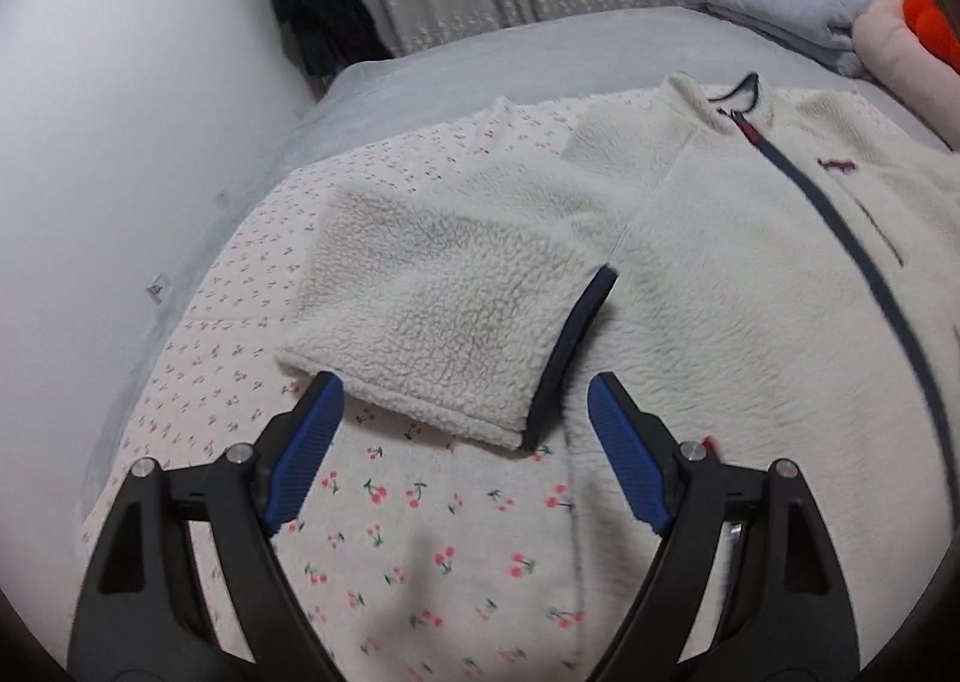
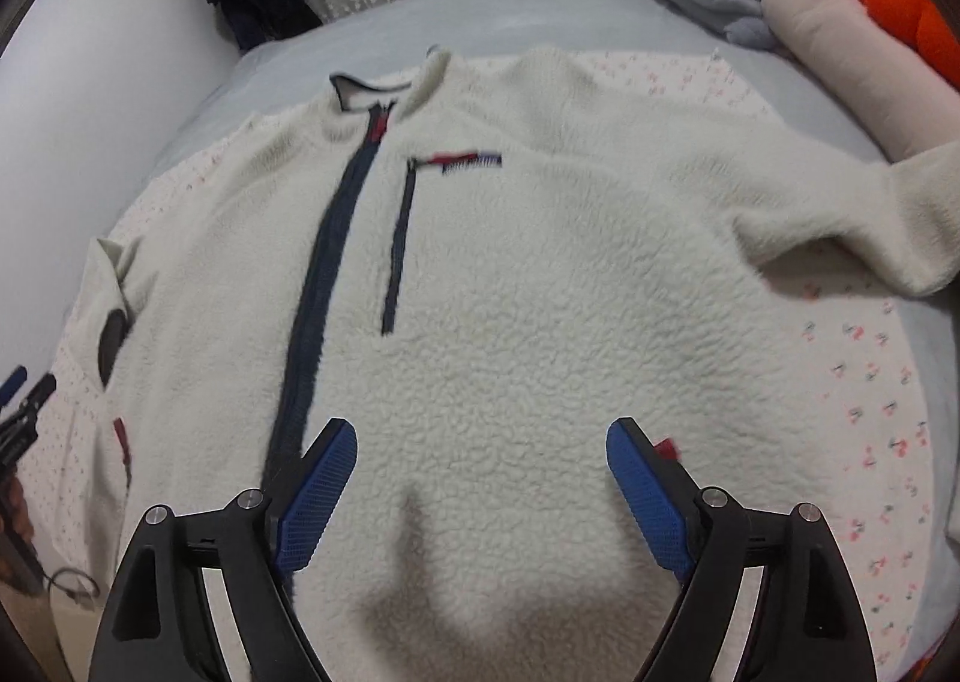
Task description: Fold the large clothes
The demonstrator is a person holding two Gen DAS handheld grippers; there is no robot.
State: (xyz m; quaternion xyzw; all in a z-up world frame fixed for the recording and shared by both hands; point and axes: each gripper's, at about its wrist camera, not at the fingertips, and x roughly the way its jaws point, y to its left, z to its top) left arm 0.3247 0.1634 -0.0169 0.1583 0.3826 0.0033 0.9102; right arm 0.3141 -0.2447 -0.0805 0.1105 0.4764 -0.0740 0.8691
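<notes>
Cream fleece jacket (image 2: 540, 292) spread front-up on cherry-print sheet (image 1: 420, 502), zipper (image 2: 324, 262) closed.
1 sleeve (image 1: 444, 316) lies folded in beside the body, navy cuff (image 1: 570, 352) showing. Left gripper (image 1: 465, 418) and right gripper (image 2: 480, 472): jaws apart, both empty, above the fabric.

Two matching black tools, left tool (image 1: 465, 403) and right tool (image 2: 482, 451), each with curved hollow-cut arms, round silver screws at the pivots, and ribbed blue pads (image 1: 306, 454) lining both fingers.
</notes>
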